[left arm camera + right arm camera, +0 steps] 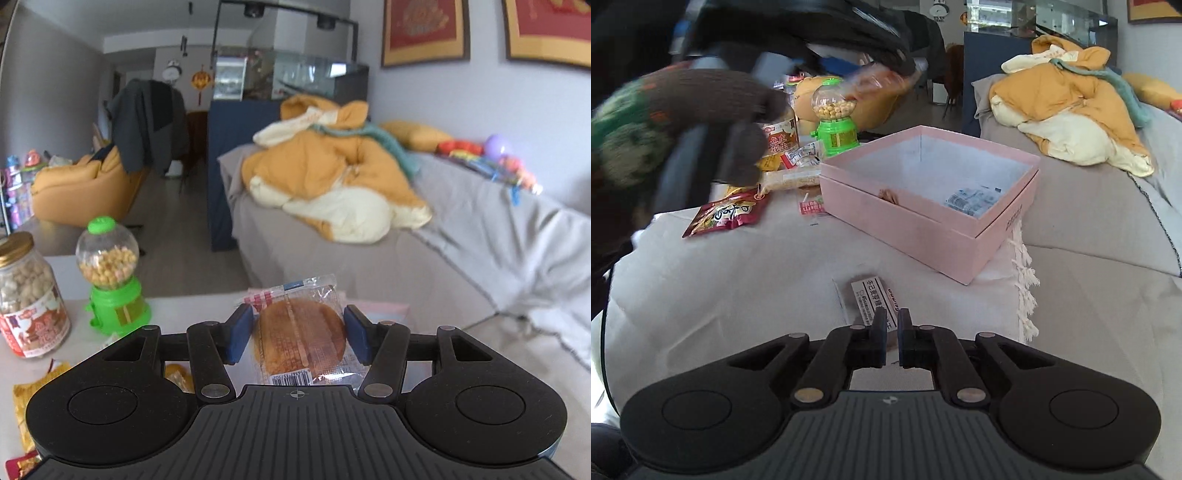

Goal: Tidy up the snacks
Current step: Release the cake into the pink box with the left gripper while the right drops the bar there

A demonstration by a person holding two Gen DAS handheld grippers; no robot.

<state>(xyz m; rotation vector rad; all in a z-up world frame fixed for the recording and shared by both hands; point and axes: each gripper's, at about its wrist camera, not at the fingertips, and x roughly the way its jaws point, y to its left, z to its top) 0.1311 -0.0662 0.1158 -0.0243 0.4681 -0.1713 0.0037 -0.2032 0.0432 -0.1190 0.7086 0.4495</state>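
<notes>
My left gripper [300, 332] is shut on a round brown cake in a clear wrapper [301, 332] and holds it up above the table. In the right wrist view the left gripper [882, 79] shows blurred at the upper left, held by a gloved hand, with the cake above the far side of the pink box [960, 254]. The box is open and holds a blue-and-white packet [973, 199] and a brown snack [889, 195]. My right gripper [891, 338] is nearly closed, its blue pads on the near end of a small white-labelled snack bar [866, 299] on the white cloth.
A green candy dispenser [110, 277] and a peanut jar [27, 295] stand at the table's left. A red packet [726, 216], a lollipop packet [811, 205] and other snacks lie left of the box. A grey sofa [480, 240] with an orange blanket is to the right.
</notes>
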